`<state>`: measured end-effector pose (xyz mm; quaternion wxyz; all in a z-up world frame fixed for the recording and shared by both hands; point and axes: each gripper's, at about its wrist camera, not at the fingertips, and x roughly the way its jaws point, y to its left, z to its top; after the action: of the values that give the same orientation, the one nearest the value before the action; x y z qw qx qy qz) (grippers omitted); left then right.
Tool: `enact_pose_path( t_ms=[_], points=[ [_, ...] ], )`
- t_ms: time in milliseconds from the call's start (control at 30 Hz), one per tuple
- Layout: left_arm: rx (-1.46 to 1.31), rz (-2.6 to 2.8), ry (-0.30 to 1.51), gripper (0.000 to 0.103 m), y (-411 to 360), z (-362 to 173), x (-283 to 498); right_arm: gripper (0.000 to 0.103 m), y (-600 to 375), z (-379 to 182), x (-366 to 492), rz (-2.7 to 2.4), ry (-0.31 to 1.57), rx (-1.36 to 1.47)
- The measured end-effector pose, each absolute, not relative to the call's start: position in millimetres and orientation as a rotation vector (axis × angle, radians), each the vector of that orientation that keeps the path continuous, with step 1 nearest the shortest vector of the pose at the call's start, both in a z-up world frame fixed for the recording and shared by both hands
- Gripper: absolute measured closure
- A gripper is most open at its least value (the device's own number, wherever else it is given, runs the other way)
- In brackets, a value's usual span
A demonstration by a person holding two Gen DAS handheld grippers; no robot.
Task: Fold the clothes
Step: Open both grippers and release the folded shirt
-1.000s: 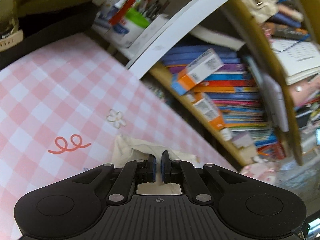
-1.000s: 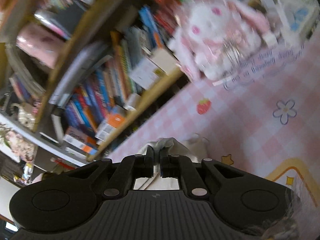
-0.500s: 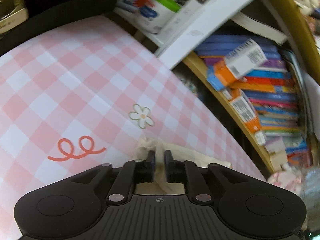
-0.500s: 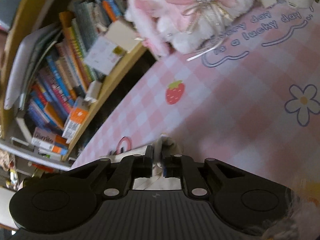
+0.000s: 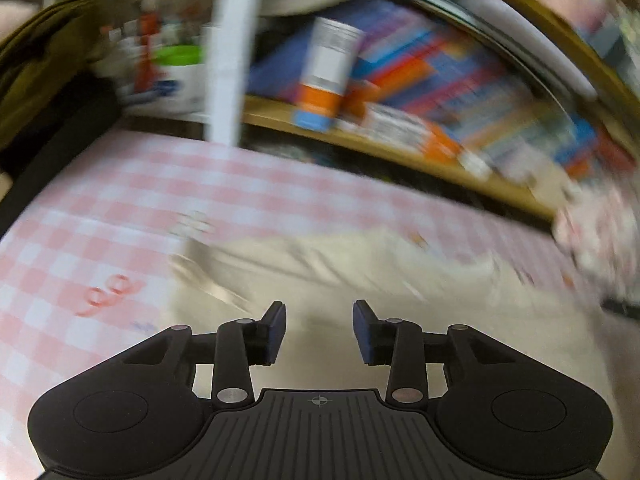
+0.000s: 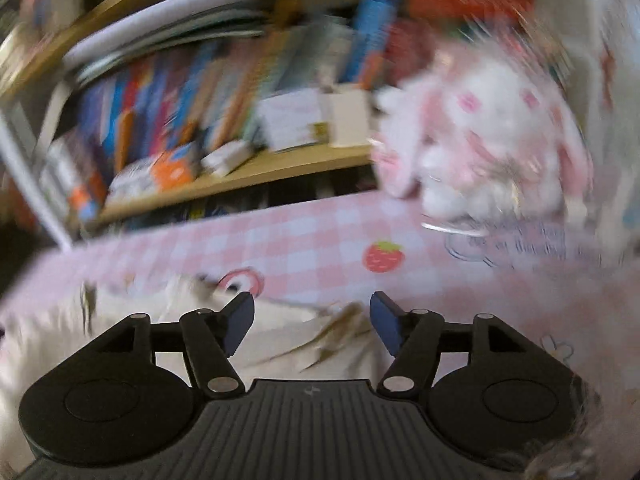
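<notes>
Both tools released since before | left tool, right tool gaping | one cream garment (blurred)

books on shelf motion-blurred, titles unreadable; plush toy smeared; cream garment edges indistinct.

The jaws of the left gripper, pinched on the cream garment half a second ago, are now spread apart, and the cloth is released onto the desk. The right gripper is likewise opened, with nothing held. The garment, formerly bunched at 12 o'clock of each gripper, is now seen spread wide beneath both. Both views are now blurred.
</notes>
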<state>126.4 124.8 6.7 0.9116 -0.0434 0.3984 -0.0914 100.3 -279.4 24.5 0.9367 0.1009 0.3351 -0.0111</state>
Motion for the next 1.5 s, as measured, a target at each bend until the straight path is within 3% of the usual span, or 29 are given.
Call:
enact_pose_path(
  t_ms=[267, 900, 1100, 1300, 1500],
  points=[
    [0.126, -0.323, 0.807, 0.065, 64, -19, 98, 0.028, -201, 9, 76, 0.063, 0.708, 0.016],
    [0.306, -0.359, 0.798, 0.066, 20, -43, 105, 0.028, -166, -29, 76, 0.1, 0.806, 0.0],
    [0.326, -0.343, 0.803, 0.066, 9, -40, 140, 0.027, -168, -29, 78, 0.127, 0.815, -0.009],
    [0.255, -0.17, 0.729, 0.066, 15, -18, 223, 0.027, -168, -29, 79, 0.137, 0.826, -0.013],
    [0.199, -0.161, 0.629, 0.066, 50, 15, 219, 0.027, -169, -29, 81, 0.139, 0.833, -0.013]
  ],
)
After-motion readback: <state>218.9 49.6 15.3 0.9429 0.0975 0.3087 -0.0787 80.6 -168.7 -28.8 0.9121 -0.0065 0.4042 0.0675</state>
